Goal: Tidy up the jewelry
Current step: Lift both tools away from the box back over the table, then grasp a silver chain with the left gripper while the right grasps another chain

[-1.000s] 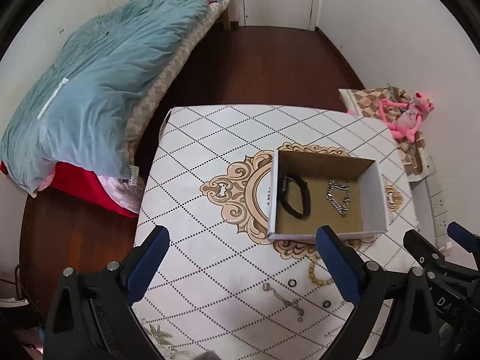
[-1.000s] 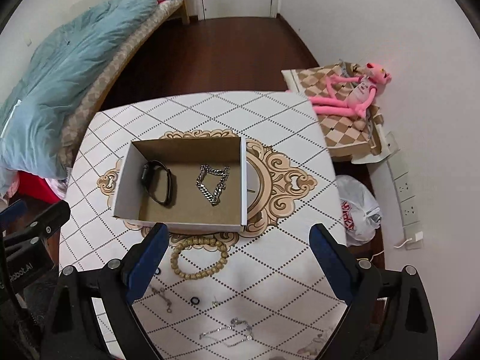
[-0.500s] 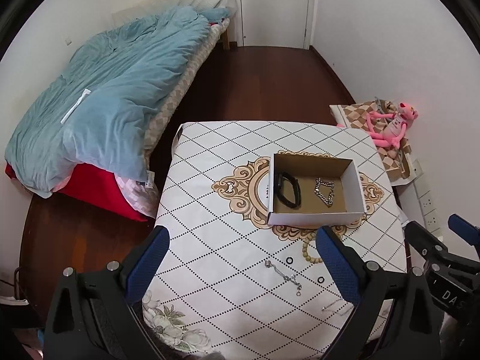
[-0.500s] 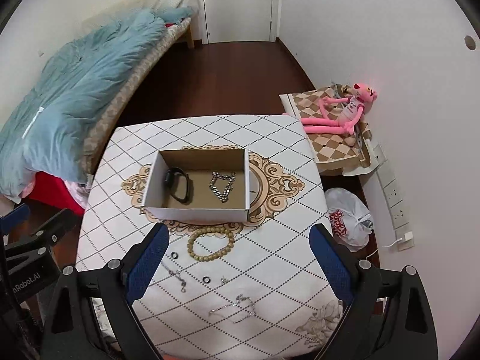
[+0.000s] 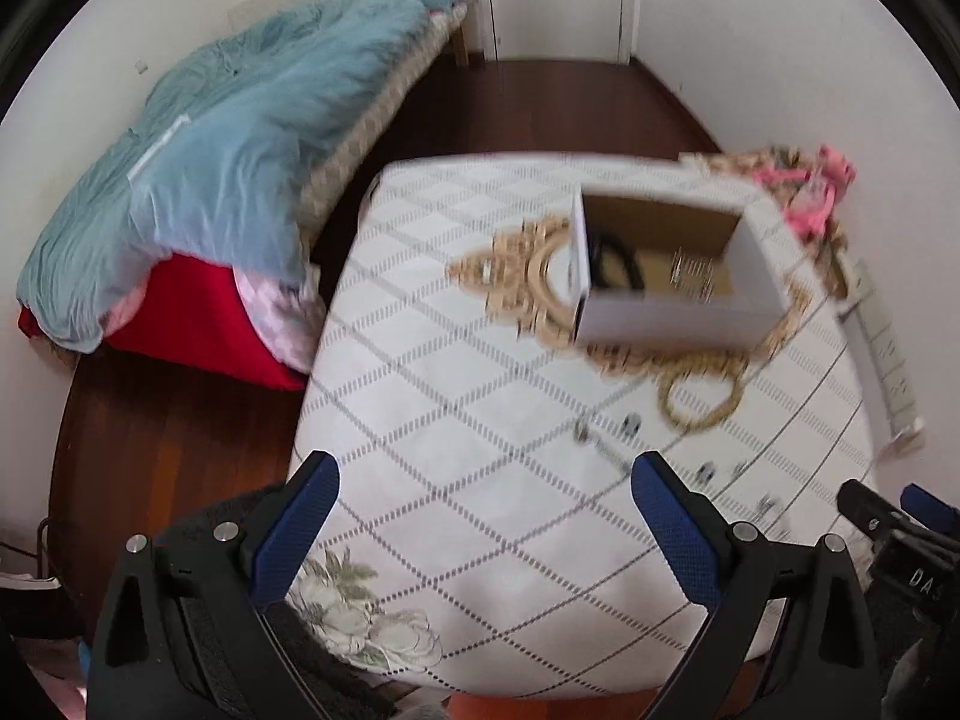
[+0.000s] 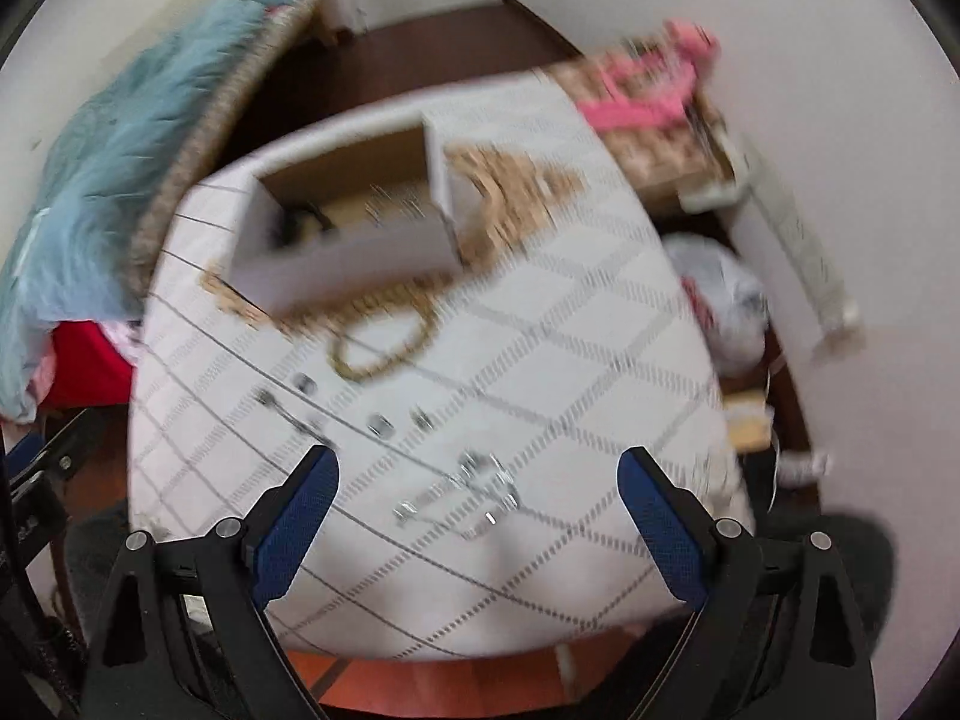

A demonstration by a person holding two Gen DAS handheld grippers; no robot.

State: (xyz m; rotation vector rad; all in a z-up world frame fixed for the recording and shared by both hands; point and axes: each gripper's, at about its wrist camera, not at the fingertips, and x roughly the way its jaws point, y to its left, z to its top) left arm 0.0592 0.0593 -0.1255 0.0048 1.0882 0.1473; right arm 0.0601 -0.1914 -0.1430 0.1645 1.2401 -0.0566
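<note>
Bedroom, dark wood floor, bed w/ blue duvet (image 5: pixel 198 180) upper left of frame. Table (image 5: pixel 480 420) w/ diamond-pattern cloth fills centre. Cardboard box (image 5: pixel 672 276) sits upper right, open top so pieces drop in; black band (image 5: pixel 615 261) and silver chain (image 5: pixel 690 273) lie inside. Bead bracelet (image 5: pixel 699 393) just below box on the cloth; small rings and chains (image 6: pixel 474 486) scattered nearer me, unsorted. My left tongs (image 5: pixel 486 516) gape wide, empty. Right tongs (image 6: pixel 477 510) likewise wide, empty, above the chains. Views blurred.
</note>
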